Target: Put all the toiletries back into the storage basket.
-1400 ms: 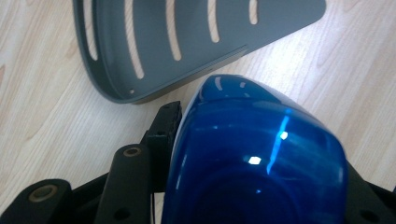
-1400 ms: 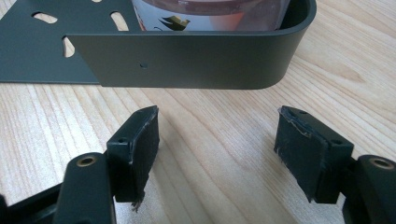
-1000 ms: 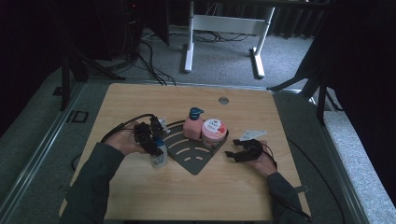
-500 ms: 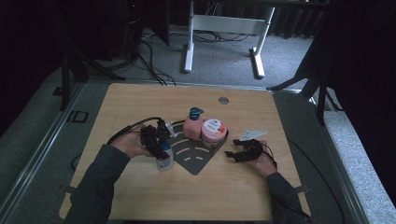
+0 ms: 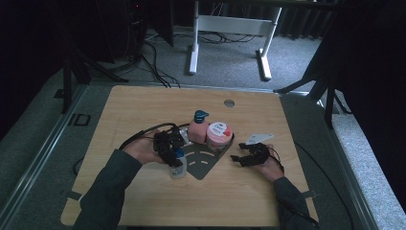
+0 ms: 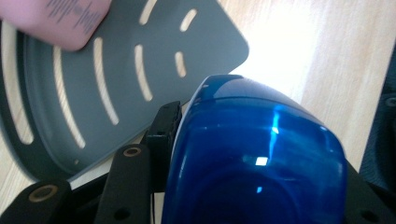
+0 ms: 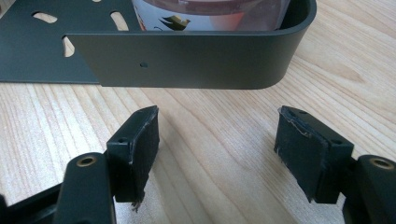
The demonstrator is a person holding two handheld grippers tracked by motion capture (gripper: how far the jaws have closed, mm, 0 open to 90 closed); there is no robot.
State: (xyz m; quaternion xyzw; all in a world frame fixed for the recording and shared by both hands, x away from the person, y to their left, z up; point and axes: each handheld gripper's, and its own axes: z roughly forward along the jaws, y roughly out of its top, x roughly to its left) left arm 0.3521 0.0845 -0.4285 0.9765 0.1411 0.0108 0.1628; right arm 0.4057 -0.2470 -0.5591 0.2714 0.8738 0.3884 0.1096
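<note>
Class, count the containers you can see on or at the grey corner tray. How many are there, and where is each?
3. A pink pump bottle and a pink-lidded jar stand at the tray's back; a blue-capped bottle is clamped in the left gripper at its left edge. None seems hidden.

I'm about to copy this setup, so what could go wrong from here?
The left gripper clamps the small bottle by its glossy blue cap, which might slip. The pink pump bottle and the jar crowd the grey rack, so setting it down could knock them.
</note>
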